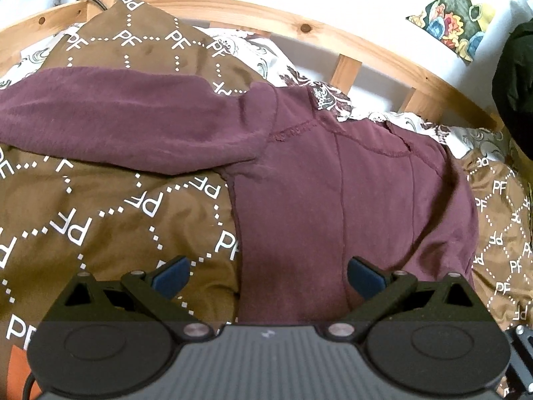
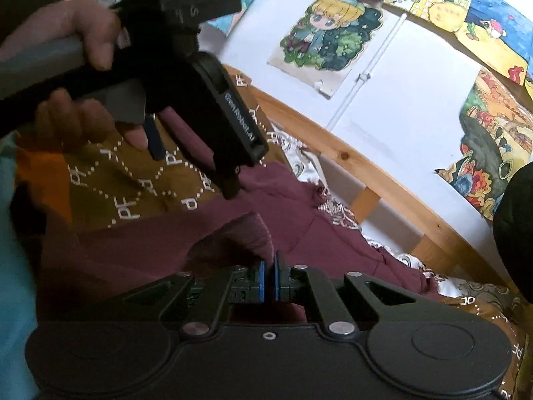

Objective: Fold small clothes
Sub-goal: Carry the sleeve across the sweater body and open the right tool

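At the bottom of the right wrist view, the right claw was closed, its blue pads pressed together on a raised fold of the maroon sweatshirt. How deep the cloth sat between the pads could not be told. If only a thin edge was caught, it could slip out during the next pull, and the fold would fall back crooked.

In the lower middle of the left wrist view, the left claw was wide open and held nothing; it hovered above the lower body of the sweatshirt. The garment lay spread on the brown blanket of the bed, with one sleeve stretched to the left of the frame. Because nothing pinned the body down, a pull by the right claw might drag the whole garment over the soft blanket.

Farther, in the upper left of the right wrist view, the left tool was close above the cloth, so the two tools might collide. Behind stood the wooden bed frame.
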`<state>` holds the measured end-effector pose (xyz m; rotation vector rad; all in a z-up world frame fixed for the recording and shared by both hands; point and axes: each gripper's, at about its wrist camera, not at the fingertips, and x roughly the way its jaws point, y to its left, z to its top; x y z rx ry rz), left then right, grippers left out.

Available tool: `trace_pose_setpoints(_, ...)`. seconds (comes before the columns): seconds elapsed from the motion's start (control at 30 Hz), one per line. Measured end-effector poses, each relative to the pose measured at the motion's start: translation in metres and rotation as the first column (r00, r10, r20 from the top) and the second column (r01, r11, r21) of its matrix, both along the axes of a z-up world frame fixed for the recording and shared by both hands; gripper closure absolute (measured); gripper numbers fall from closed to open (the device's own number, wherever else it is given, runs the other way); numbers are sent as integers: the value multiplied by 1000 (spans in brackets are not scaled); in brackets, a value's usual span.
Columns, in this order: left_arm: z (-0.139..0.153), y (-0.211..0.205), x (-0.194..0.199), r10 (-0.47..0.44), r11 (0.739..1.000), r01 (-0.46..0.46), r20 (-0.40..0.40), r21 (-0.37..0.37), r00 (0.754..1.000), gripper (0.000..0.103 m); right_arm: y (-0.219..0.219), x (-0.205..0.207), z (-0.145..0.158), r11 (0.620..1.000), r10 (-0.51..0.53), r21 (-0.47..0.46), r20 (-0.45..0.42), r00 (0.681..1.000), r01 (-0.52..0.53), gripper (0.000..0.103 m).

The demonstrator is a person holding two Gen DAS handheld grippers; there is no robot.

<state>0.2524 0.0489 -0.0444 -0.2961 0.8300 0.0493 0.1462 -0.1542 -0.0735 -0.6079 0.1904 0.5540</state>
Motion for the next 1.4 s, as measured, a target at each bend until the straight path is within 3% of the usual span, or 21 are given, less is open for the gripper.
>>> trace_pose_setpoints(0.13,0,1,1,12,1000,-12,1,-6,1000,1,-6,1,7,999,-8,37,-18,1000,8,98)
trace_pose_setpoints(0.37,-4,-3,1,-7,1000,7,-14,17,1000,1,-2,5,-4,996,89,9,-161,983,-89,94)
trace_pose_setpoints(0.47,-8,-7,3,-32,999,33,-34,22,999,1,-3,5,-7,991,128,2,-217,968,-130,80)
trace_pose_setpoints(0.53,-11,-11,4,-48,999,49,-47,23,998,1,-4,2,-5,988,150,-15,-215,965,-156,62)
trace_pose_setpoints(0.6,-15,-14,7,-68,997,69,-67,16,995,1,-11,-3,3,987,155,-2,-203,967,-159,36)
trace_pose_setpoints(0.73,-21,-19,8,-102,995,99,-99,-30,990,1,-32,-5,18,996,89,41,-191,978,-82,25)
trace_pose_setpoints(0.83,-23,-25,6,-135,990,129,-107,-57,985,1,-50,4,24,997,-41,52,-159,986,50,18)
trace_pose_setpoints(0.93,-25,-33,3,-171,985,167,-110,-45,979,1,-68,27,26,968,-220,92,-156,963,235,10)
trace_pose_setpoints(1.07,-28,-52,-1,-229,972,234,-133,20,964,1,-95,66,19,874,-409,171,-249,878,455,8)
trace_pose_setpoints(1.17,-36,-70,-4,-235,952,265,-188,155,954,1,-113,96,9,805,-460,236,-333,823,545,10)
trace_pose_setpoints(1.27,-55,-90,-9,-237,883,324,-272,340,933,1,-134,123,-4,745,-443,337,-395,804,576,14)
trace_pose_setpoints(1.4,-61,-108,-19,-278,807,365,-248,464,928,0,-142,161,-20,724,-486,320,-392,781,611,23)
